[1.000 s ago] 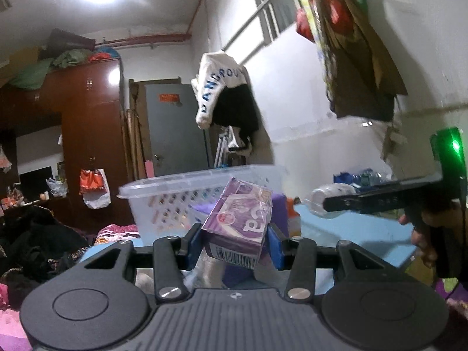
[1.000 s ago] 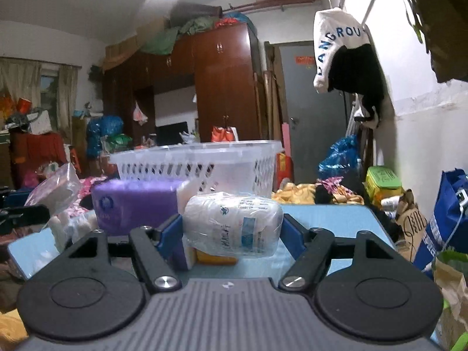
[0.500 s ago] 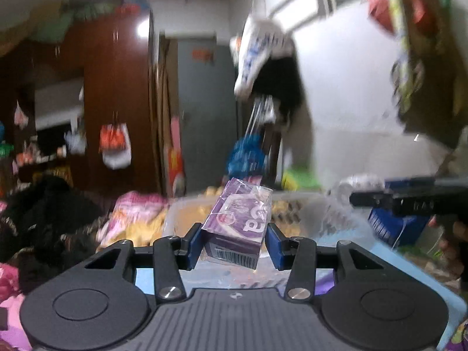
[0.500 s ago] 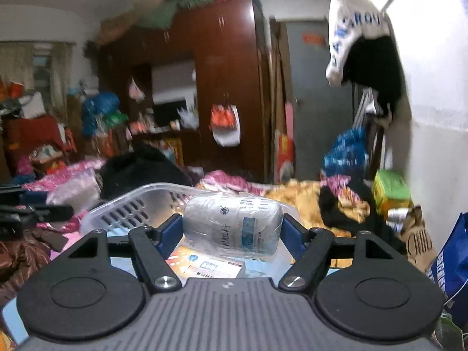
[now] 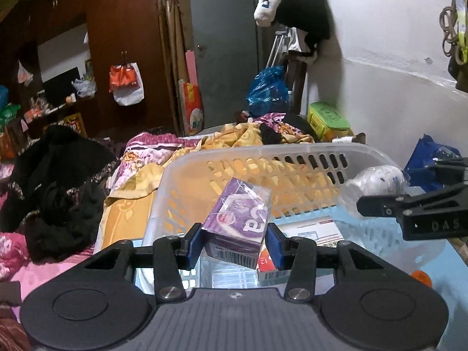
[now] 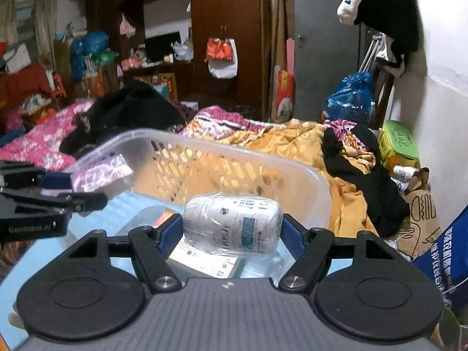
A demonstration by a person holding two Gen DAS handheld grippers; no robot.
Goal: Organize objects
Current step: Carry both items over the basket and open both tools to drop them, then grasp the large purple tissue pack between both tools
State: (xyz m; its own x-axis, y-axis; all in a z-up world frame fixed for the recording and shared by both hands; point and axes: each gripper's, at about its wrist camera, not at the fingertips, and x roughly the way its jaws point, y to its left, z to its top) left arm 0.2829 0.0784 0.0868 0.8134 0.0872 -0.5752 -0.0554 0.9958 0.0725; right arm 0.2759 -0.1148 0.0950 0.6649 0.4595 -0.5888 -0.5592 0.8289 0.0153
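Observation:
My left gripper (image 5: pixel 234 241) is shut on a purple box (image 5: pixel 238 219) and holds it tilted above the open top of a translucent white basket (image 5: pixel 263 150). My right gripper (image 6: pixel 231 231) is shut on a white plastic-wrapped bottle (image 6: pixel 234 226), also over the basket (image 6: pixel 318 187). In the left wrist view the bottle (image 5: pixel 377 180) and right gripper (image 5: pixel 409 207) show at the right. In the right wrist view the purple box (image 6: pixel 102 172) and left gripper (image 6: pixel 44 196) show at the left. A flat white and orange box (image 5: pixel 310 234) lies on the basket floor.
The basket stands on a light blue surface (image 5: pixel 450 263). Behind it lie a yellow blanket (image 6: pixel 292 146), black clothes (image 5: pixel 58 181) and pink bedding (image 6: pixel 38 140). A green box (image 6: pixel 397 143), a paper bag (image 6: pixel 421 213) and a blue bag (image 6: pixel 444 248) stand by the white wall at right.
Both grippers rose and tilted down over the basket, so its inside now shows beneath them. Each still holds its object.

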